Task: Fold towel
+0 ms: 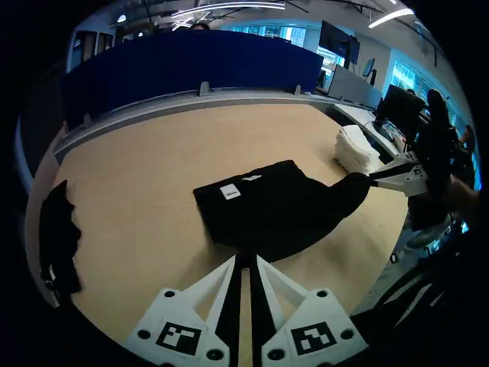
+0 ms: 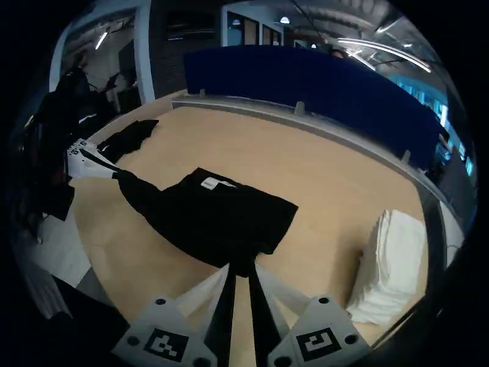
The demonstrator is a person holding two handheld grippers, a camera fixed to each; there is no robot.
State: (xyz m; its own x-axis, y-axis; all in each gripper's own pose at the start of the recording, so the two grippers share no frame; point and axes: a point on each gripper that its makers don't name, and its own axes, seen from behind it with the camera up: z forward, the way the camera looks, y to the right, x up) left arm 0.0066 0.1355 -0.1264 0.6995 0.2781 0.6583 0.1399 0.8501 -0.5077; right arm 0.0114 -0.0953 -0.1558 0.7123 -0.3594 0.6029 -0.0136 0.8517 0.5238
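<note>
left gripper view / right gripper view | low, near | opposed across towel (image 1: 275, 208)

Black towel (image 1: 275, 208) on a pale tan desk (image 1: 153, 159).
The towel is plain black all over, with one small white label (image 1: 230, 191). The desk is an even light tan wood colour. A stack (image 1: 357, 150) of cloths is white, and a heap (image 1: 58, 238) of cloth is black. The divider (image 1: 183, 64) is deep blue. The left claw (image 1: 246, 260) and right claw (image 2: 240, 269) are white, with black fingers and black-and-white square markers.
</note>
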